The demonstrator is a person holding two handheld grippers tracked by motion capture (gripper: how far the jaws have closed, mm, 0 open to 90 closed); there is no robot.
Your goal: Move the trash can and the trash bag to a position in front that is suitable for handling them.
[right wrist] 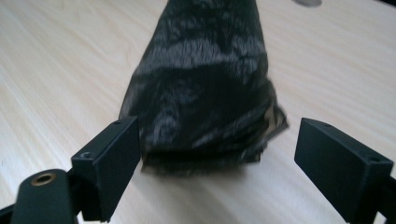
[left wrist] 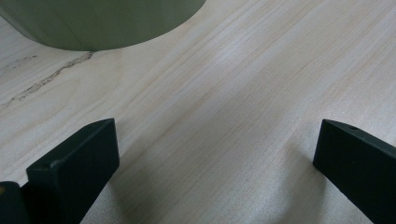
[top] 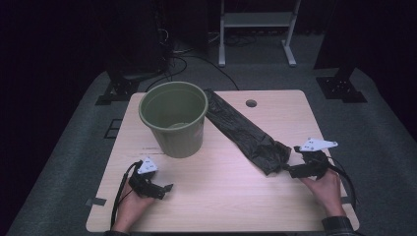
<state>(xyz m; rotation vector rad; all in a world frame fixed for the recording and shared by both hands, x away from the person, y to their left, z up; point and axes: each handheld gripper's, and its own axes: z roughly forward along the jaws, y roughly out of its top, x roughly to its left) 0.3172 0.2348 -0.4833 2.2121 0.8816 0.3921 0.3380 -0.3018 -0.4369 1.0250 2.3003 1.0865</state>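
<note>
Two claws rest low over the tabletop, both released. Right claw: jaws spread wide, gripping nothing; the crumpled end of the black plastic bag lies just ahead of them, partly between the tips, and stretches away from there. Left claw: jaws wide apart over bare wood, nothing between them; the green bucket stands ahead and to its left.

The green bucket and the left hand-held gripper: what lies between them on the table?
Nothing: bare wooden table separates the left hand-held gripper, jaws open, from the green bucket, as the left gripper view shows.
</note>
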